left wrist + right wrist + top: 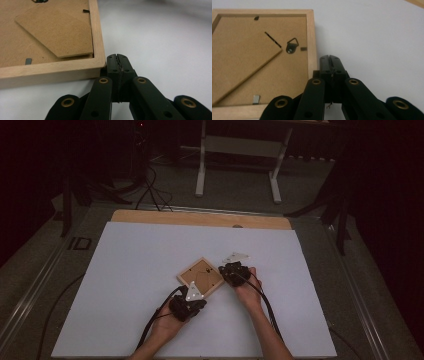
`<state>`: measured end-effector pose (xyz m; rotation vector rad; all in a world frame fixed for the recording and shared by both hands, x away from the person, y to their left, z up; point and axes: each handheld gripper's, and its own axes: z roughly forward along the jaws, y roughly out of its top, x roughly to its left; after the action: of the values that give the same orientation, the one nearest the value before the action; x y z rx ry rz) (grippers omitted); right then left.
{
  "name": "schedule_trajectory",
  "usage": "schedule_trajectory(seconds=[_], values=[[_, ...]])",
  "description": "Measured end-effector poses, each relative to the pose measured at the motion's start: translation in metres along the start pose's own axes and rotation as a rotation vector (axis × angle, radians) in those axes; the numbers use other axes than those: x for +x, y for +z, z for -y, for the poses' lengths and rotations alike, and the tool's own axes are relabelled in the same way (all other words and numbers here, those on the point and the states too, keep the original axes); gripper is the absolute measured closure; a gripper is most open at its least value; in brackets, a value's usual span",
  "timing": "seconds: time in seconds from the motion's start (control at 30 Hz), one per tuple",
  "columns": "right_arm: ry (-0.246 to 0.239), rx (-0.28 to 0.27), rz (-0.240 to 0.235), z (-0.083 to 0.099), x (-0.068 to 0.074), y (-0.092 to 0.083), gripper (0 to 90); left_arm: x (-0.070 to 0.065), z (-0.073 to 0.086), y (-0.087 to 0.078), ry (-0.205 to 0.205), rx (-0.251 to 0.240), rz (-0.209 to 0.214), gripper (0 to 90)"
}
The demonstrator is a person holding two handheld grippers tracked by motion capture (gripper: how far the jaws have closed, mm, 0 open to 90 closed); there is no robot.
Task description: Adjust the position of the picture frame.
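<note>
- The wooden picture frame (201, 277) lies face down near the middle of the white table (135, 270), back side up
- The left gripper (117, 58) has its jaws pressed together and holds nothing. Its tip sits right at one corner of the frame, maybe to push it or keep it from sliding
- The right gripper (329, 59) is closed and empty too, just beside the frame's other edge
- The brown back board has a fold-out stand (242, 65), a little metal hanging hook (292, 47) and small clips (256, 99)

From overhead on the person's side the high view looks forward and down across the whole white table (130, 270), while both gripper views sit low and close behind their own jaws, all three sharing the wooden picture frame (201, 277).
</note>
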<state>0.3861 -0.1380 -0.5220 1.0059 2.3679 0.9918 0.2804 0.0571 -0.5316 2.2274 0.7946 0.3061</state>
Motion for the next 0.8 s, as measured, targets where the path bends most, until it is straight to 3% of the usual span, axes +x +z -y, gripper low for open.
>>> schedule_trajectory(seconds=[0.57, 0.8], values=[[0.042, -0.002, 0.005, 0.008, 0.006, -0.006, 89.9, 0.023, 0.005, -0.008, -0.068, 0.016, -0.043, 89.6], [0.028, -0.002, 0.005, 0.009, 0.012, -0.008, 89.9, 0.034, 0.008, -0.012, -0.110, 0.014, -0.061, 89.6]])
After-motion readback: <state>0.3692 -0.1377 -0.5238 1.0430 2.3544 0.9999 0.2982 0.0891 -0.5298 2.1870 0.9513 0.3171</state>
